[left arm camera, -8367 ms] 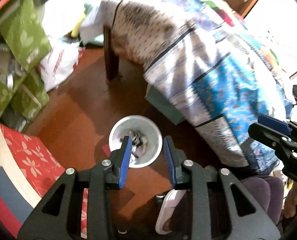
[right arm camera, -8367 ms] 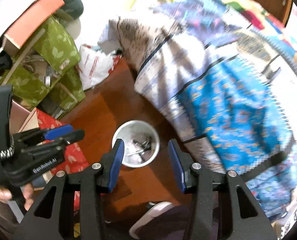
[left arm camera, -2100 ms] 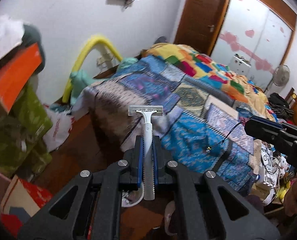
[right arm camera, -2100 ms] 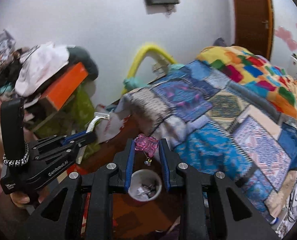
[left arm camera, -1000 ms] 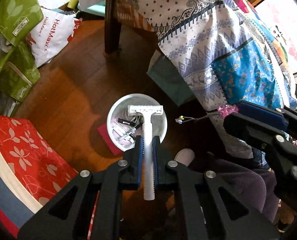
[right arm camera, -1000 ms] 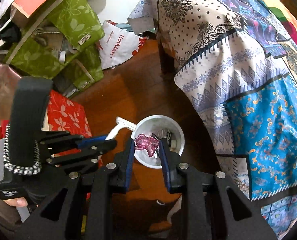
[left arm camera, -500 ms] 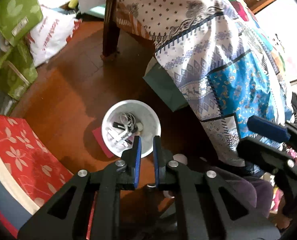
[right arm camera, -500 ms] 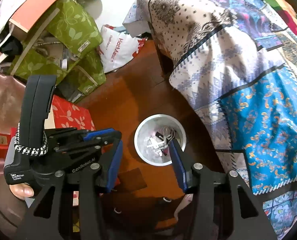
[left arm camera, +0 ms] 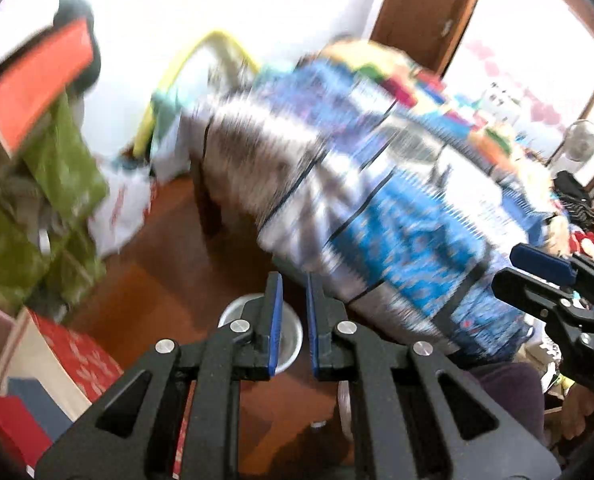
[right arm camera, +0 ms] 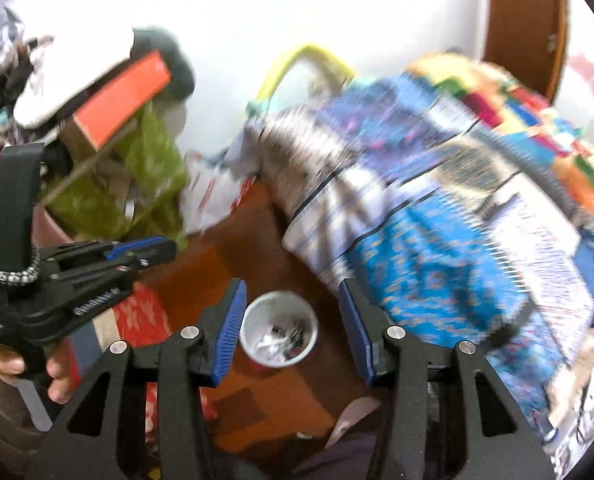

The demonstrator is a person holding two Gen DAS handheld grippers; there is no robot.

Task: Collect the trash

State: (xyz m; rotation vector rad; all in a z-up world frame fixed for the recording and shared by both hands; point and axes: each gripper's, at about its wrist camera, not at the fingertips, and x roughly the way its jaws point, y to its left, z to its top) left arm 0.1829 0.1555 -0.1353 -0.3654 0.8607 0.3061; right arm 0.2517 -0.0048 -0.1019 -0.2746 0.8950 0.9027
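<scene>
White plastic, the 1 trash cup (right arm camera: 279,334) stands on the brown floor (right arm camera: 201,264) just beside the patterned bedcover (right arm camera: 437,216), scraps inside. 2 grippers hang above it, both empty: left gripper (left arm camera: 294,322) nearly together, right gripper (right arm camera: 293,330) apart. Best to settle each hand before seeking more trash; the blur hides any.

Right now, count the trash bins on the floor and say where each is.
1. The white trash bin stands on the wooden floor beside the bed's hanging quilt; others may be hidden behind clutter.

Bare floor (right arm camera: 201,276) between bedspread (right arm camera: 437,248) and bags (right arm camera: 145,184)
</scene>
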